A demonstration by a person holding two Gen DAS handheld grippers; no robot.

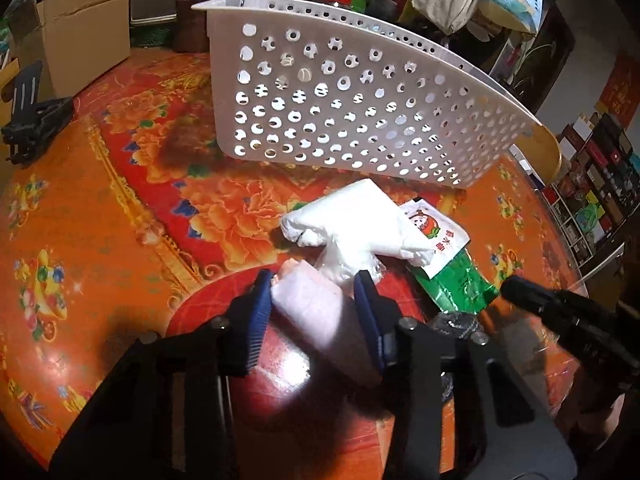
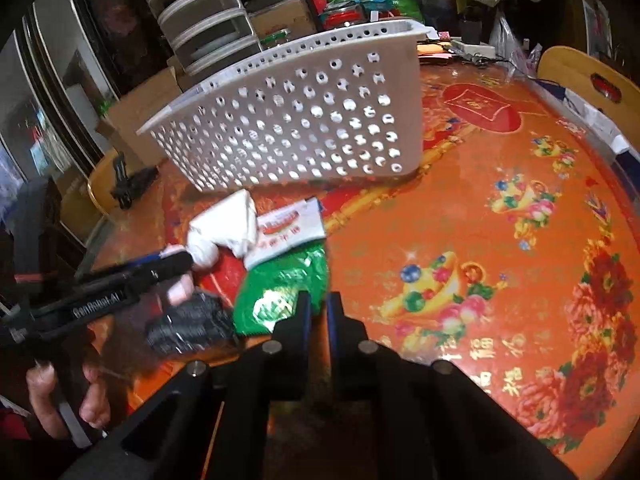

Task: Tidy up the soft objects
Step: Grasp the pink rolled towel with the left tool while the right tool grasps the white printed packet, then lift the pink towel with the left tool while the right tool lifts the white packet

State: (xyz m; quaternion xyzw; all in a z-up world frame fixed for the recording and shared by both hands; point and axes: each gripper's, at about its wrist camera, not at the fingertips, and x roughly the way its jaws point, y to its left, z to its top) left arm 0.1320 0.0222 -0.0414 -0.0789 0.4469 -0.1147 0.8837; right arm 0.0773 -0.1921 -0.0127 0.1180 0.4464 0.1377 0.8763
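A white perforated basket (image 1: 352,112) stands on the orange table; it also shows in the right wrist view (image 2: 300,128). In front of it lie a white cloth bundle (image 1: 352,220), a white snack packet (image 1: 436,236) and a green foil packet (image 1: 456,284). My left gripper (image 1: 316,300) is shut on a pale pink-white soft pack (image 1: 316,320), just short of the cloth. In the right wrist view it (image 2: 180,260) reaches the cloth bundle (image 2: 228,228). My right gripper (image 2: 319,304) is nearly shut at the edge of the green packet (image 2: 280,292); whether it grips it is unclear.
A black crumpled thing (image 2: 188,324) lies beside the green packet. A black clamp stand (image 1: 36,116) sits at the table's left edge. Cardboard boxes (image 1: 84,24), drawers (image 2: 200,24) and bags crowd behind the table. A wooden chair back (image 2: 592,80) stands at the far right.
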